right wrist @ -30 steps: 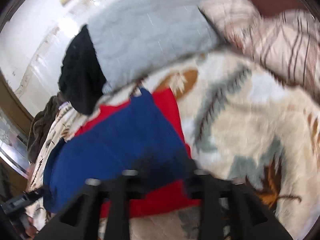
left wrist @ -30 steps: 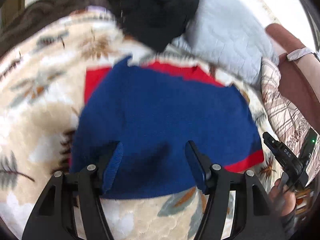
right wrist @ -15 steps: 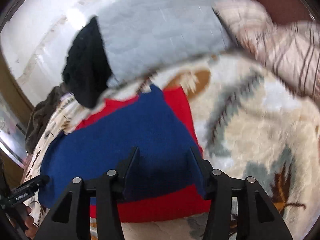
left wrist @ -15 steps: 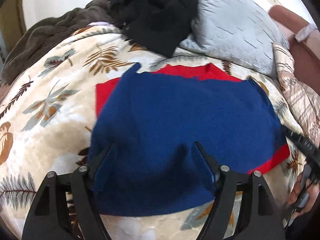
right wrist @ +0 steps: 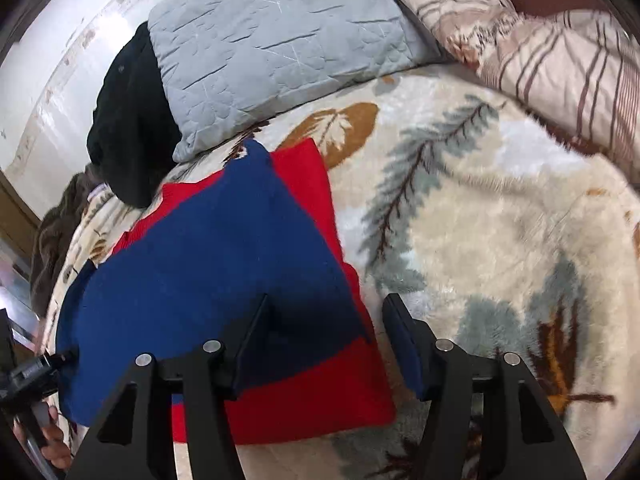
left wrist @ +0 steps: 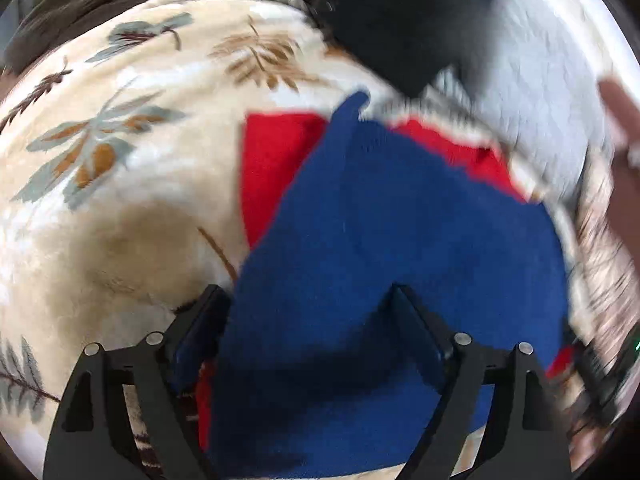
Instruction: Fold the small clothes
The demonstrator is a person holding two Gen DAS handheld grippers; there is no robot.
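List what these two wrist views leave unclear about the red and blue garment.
- Garment's right edge: left wrist view, motion blur.
- Its near hem: both views, behind the left tongs and right tongs, both opening.
- Red layer beneath: mostly covered by blue.
- Garment type: undeterminable.

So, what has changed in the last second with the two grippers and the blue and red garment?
Both grippers let go. The left gripper held a fold of the blue and red garment a second ago; its jaws now stand wide, opening, over the garment's left edge. The right gripper has also released and is opening. The garment lies folded as before on the leaf-print blanket; the grey pillow has not moved.
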